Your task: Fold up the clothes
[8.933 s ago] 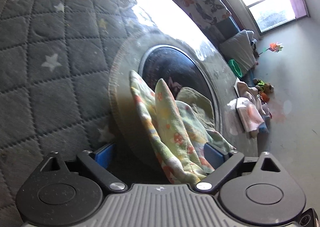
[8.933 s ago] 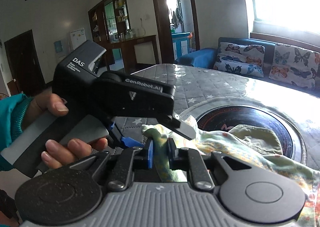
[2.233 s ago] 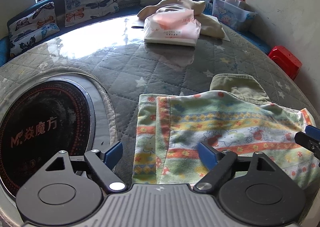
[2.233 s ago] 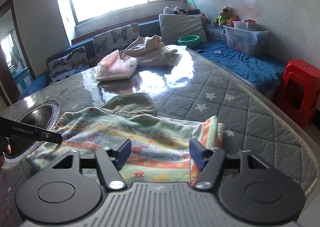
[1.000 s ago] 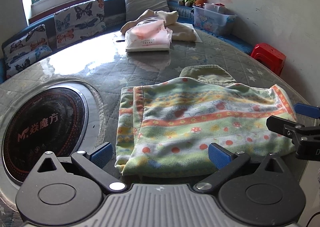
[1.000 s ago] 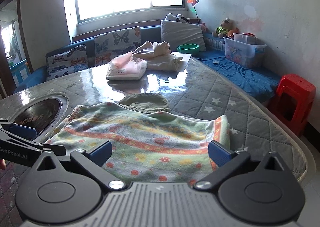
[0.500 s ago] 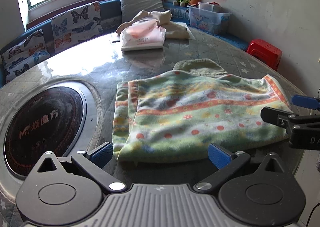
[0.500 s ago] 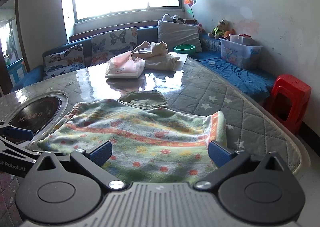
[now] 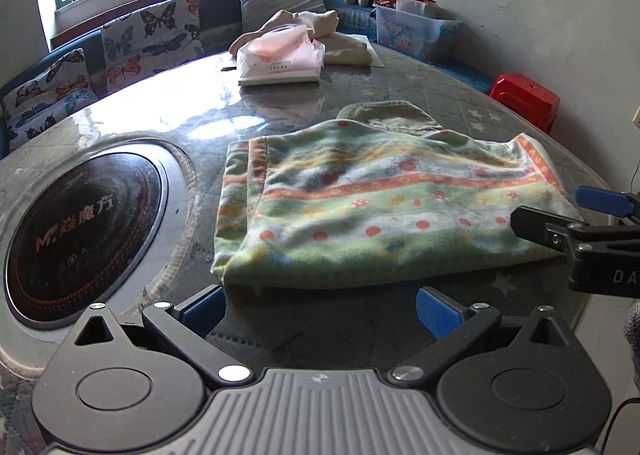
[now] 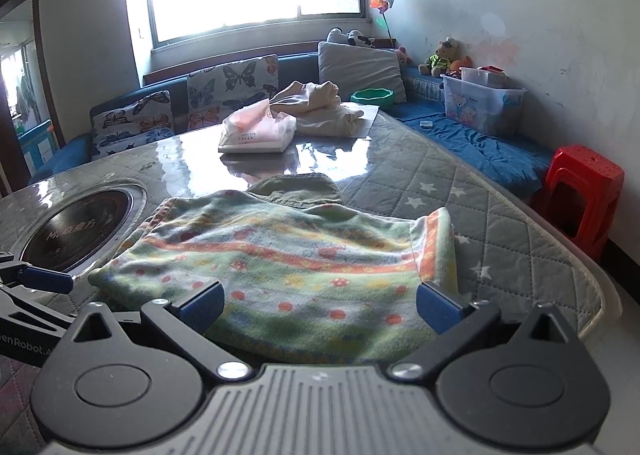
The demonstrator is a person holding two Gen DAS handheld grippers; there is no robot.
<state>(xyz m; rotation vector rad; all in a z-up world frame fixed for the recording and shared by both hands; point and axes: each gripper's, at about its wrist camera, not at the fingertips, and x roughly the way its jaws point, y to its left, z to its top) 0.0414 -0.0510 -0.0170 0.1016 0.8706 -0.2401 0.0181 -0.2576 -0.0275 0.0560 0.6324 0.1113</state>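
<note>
Towel (image 9: pixel 376 211) lay flat on the quilted table (image 9: pixel 460 123), long axis running left to right. Left claw (image 9: pixel 320 311) gaped wide and empty by its near-left corner; right claw (image 10: pixel 320 305), equally wide and empty, hovered by the near-right edge.

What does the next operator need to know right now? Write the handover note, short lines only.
Left gripper: open, holding nothing, just short of the near edge of the patterned cloth.
Right gripper: open, holding nothing, over the cloth's near right part.
Cloth: lies folded flat on the quilted table, beside the round black cooktop. Its far edge overlaps an olive garment.
Further back: a pink tissue pack and a cream garment pile.
Done: one fold appears made and the cloth is released.
Left: possibly another fold, then the olive and cream garments.
</note>
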